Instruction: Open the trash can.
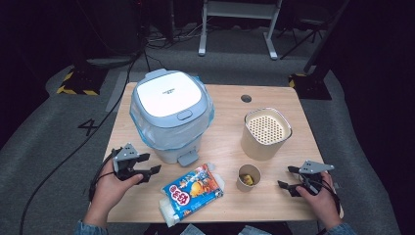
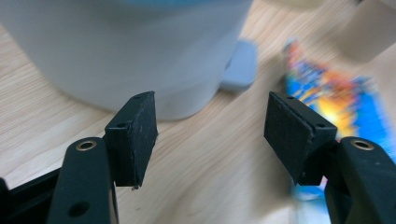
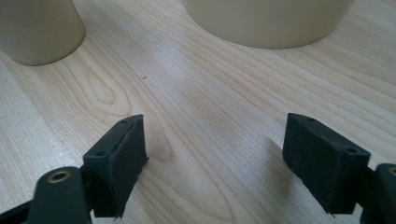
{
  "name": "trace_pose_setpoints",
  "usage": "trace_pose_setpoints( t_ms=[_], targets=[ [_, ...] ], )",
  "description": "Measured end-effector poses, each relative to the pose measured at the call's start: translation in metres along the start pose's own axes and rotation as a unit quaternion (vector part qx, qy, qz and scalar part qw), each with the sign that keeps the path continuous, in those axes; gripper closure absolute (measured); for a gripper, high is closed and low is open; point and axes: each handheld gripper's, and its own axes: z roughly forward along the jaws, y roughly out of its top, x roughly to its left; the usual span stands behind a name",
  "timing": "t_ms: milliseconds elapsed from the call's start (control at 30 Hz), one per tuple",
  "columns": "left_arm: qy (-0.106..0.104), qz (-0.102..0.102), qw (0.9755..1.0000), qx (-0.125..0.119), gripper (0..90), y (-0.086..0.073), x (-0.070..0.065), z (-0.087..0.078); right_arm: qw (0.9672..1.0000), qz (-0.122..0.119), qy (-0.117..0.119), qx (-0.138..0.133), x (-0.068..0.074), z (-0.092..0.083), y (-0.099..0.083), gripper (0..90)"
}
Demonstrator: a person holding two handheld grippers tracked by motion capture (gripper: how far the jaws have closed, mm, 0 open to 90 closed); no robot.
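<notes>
A pale blue lidded bin (image 1: 171, 115) with a foot pedal (image 1: 188, 158) stands at the table's left. In front of it lies a colourful snack packet (image 1: 192, 192). My left gripper (image 1: 149, 164) rests at the front left, open and empty, its jaws pointing toward the bin's base (image 2: 140, 56) and the packet (image 2: 336, 100). At the front right my right gripper (image 1: 288, 178) is open with nothing between its jaws, low over bare wood. A small paper cup (image 1: 249, 177) with yellow bits inside stands to its left, also seen as the small cup (image 3: 37, 28).
A tall cream container (image 1: 265, 132) with a perforated top stands at the right, its base (image 3: 266, 21) ahead of the right gripper. The wooden table (image 1: 274, 200) has a cable hole (image 1: 246, 98) near the back. Dark floor and stands surround it.
</notes>
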Motion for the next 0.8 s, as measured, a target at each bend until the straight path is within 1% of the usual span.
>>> trace_pose_setpoints(
  t_ms=[33, 67, 133, 167, 200, 233, 267, 300, 333, 400, 433, 467, 500, 567, 600, 633, 667, 700, 733, 800],
  targets=[
    [0.0, 0.0, 1.0, 0.0, 35.1, 0.0, 0.0, 0.0, 1.0, 0.0, 0.0, 0.0, 0.0, 0.0, 0.0, 21.6],
    [-0.003, 0.0, 1.0, 0.006, 34.9, 0.009, -0.002, -0.008, 1.0, 0.0, 0.0, 0.0, 0.0, 0.0, 0.0, 21.6],
    [0.004, 0.017, 0.9998, 0.014, 35.8, 0.02, -0.006, -0.016, 1.0, 0.0, 0.0, 0.0, 0.0, 0.0, 0.0, 21.6],
    [0.004, 0.024, 0.9996, 0.011, 37.3, 0.026, -0.008, -0.02, 1.0, 0.0, 0.0, 0.0, 0.0, 0.0, 0.0, 21.6],
    [0.004, 0.024, 0.9996, 0.011, 38.5, 0.026, -0.008, -0.02, 1.0, 0.0, 0.0, 0.0, 0.0, 0.0, 0.0, 21.6],
    [-0.001, 0.034, 0.9994, -0.004, 39.2, 0.035, -0.014, -0.028, 1.0, 0.0, 0.0, 0.0, 0.0, 0.0, 0.0, 21.6],
    [-0.006, 0.038, 0.9992, -0.012, 40.1, 0.039, -0.016, -0.032, 1.0, 0.0, 0.0, 0.0, 0.0, 0.0, 0.0, 21.6],
    [-0.006, 0.038, 0.9992, -0.012, 41.5, 0.039, -0.016, -0.032, 1.0, 0.0, 0.0, 0.0, 0.0, 0.0, 0.0, 21.6],
    [-0.013, 0.041, 0.9988, -0.022, 41.5, 0.044, -0.019, -0.036, 1.0, -0.001, 0.0, 0.0, 0.0, 0.0, 0.0, 21.6],
    [-0.018, 0.046, 0.9983, -0.031, 47.0, 0.05, -0.022, -0.04, 1.0, 0.0, 0.0, 0.0, 0.0, 0.0, 0.0, 21.6],
    [-0.017, 0.052, 0.998, -0.032, 48.7, 0.053, -0.023, -0.042, 1.0, 0.0, 0.0, 0.0, 0.0, 0.0, 0.0, 21.6],
    [-0.019, 0.052, 0.9979, -0.032, 51.1, 0.056, -0.024, -0.043, 1.0, 0.0, 0.0, 0.0, 0.0, 0.0, 0.0, 21.6],
    [-0.023, 0.053, 0.9976, -0.038, 56.6, 0.062, -0.026, -0.047, 1.0, 0.0, 0.0, 0.0, 0.0, 0.0, 0.0, 21.6],
    [-0.027, 0.054, 0.9972, -0.044, 61.2, 0.068, -0.028, -0.05, 1.0, 0.0, 0.0, 0.0, 0.0, 0.0, 0.0, 21.6],
    [-0.027, 0.054, 0.9972, -0.044, 64.2, 0.068, -0.028, -0.05, 1.0, 0.0, 0.0, 0.0, 0.0, 0.0, 0.0, 21.6],
    [-0.031, 0.058, 0.9966, -0.05, 67.7, 0.076, -0.029, -0.053, 1.0, 0.0, 0.0, 0.0, 0.0, 0.0, 0.0, 21.6],
    [-0.03, 0.058, 0.9963, -0.056, 68.8, 0.079, -0.031, -0.054, 1.0, 0.0, 0.0, 0.0, 0.0, 0.0, 0.0, 21.6],
    [-0.023, 0.062, 0.9961, -0.059, 68.7, 0.083, -0.031, -0.056, 1.0, 0.0, 0.0, 0.0, 0.0, 0.0, 0.0, 21.7],
    [-0.022, 0.064, 0.9957, -0.063, 69.2, 0.086, -0.032, -0.057, 1.0, 0.0, 0.0, 0.0, 0.0, 0.0, 0.0, 21.7],
    [-0.041, 0.061, 0.9947, -0.072, 75.8, 0.093, -0.033, -0.058, 1.0, 0.0, 0.0, -0.001, 0.0, 0.0, 0.0, 21.6]
  ],
)
